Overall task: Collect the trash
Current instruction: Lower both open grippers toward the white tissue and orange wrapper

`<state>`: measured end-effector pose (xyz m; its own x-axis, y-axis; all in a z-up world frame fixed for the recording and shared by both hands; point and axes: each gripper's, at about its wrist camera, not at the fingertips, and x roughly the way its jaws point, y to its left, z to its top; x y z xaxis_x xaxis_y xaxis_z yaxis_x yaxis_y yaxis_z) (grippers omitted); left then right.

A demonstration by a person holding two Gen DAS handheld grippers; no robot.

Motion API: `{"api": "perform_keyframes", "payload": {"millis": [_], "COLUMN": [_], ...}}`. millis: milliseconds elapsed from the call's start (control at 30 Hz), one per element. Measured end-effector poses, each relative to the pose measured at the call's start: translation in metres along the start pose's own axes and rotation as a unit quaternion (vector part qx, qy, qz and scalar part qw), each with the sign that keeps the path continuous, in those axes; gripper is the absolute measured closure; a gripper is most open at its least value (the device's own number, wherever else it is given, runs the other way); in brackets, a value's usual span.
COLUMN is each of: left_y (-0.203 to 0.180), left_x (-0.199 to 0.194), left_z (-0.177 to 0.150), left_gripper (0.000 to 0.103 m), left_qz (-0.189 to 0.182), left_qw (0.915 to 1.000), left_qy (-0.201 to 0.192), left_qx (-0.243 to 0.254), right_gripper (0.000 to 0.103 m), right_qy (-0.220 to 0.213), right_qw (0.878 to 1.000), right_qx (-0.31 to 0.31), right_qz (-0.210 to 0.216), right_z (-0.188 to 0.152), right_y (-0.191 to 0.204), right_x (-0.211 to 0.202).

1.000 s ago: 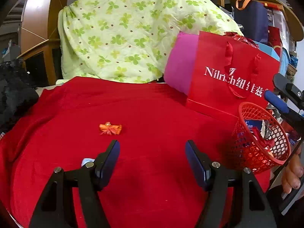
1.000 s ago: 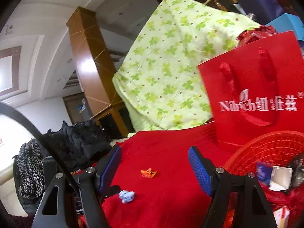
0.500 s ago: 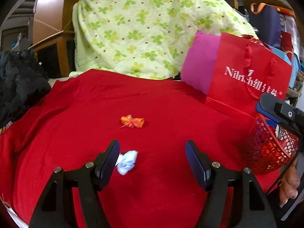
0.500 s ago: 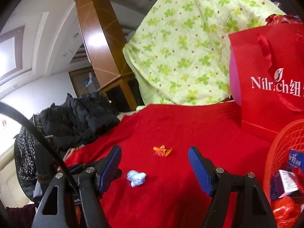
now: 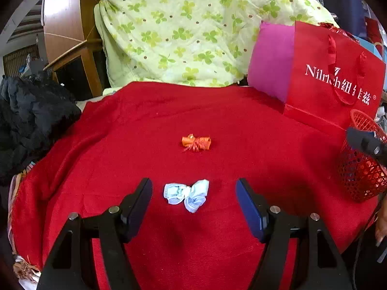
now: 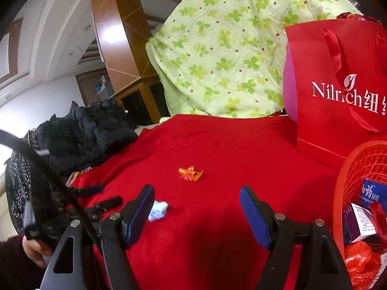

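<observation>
A crumpled pale-blue wad (image 5: 186, 194) lies on the red cloth (image 5: 145, 125), in line with the gap of my open left gripper (image 5: 194, 188), whose pads stand well apart from it on either side. Farther back rests an orange wrapper (image 5: 196, 143). In the right wrist view my right gripper (image 6: 197, 194) is open with nothing between its fingers; the orange wrapper (image 6: 191, 174) lies beyond it and the blue wad (image 6: 158, 210) peeks out by its left finger (image 6: 139, 211). A red mesh basket (image 6: 362, 166) holding several packets stands at the right (image 5: 360, 169).
A red paper gift bag (image 5: 331, 77) and a pink cushion (image 5: 271, 60) stand at the back right. A green clover-print quilt (image 5: 193, 29) is heaped behind. Black clothing (image 5: 31, 111) is piled at the left edge. A hand (image 6: 33, 249) holds the other gripper at lower left.
Both views have swung left and tipped down. The blue wad went from hidden behind my left finger to lying centred between the left fingers. The basket slid toward the right edge.
</observation>
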<state>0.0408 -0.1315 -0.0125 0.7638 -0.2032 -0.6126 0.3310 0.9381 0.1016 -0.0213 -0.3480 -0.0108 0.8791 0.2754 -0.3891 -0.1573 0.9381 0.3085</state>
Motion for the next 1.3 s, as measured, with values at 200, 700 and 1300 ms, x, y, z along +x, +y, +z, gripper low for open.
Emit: {"api": "perform_keyframes", "payload": {"millis": [200,700,1300], "left_y": [-0.008,0.010,0.010], "left_x": [-0.015,-0.077,-0.096], "left_z": [0.007,0.013,0.005], "left_gripper": [0.031,0.028,0.028], "left_qz": [0.006,0.009,-0.005], "left_qw": [0.9999,0.9986,0.9978], "left_qy": [-0.005,-0.052,-0.066], "left_qx": [0.015,0.010,0.008], "right_gripper": [0.027,0.027,0.027], "right_qy": [0.018,0.055,0.076], "right_qw": [1.000,0.998,0.997], "right_qx": [-0.004,-0.011,0.004], "right_qz": [0.006,-0.002,0.028], "right_z": [-0.006,-0.039,-0.066], "right_y": [0.004,0.027,0.048], "right_x": [0.007,0.008,-0.008]}}
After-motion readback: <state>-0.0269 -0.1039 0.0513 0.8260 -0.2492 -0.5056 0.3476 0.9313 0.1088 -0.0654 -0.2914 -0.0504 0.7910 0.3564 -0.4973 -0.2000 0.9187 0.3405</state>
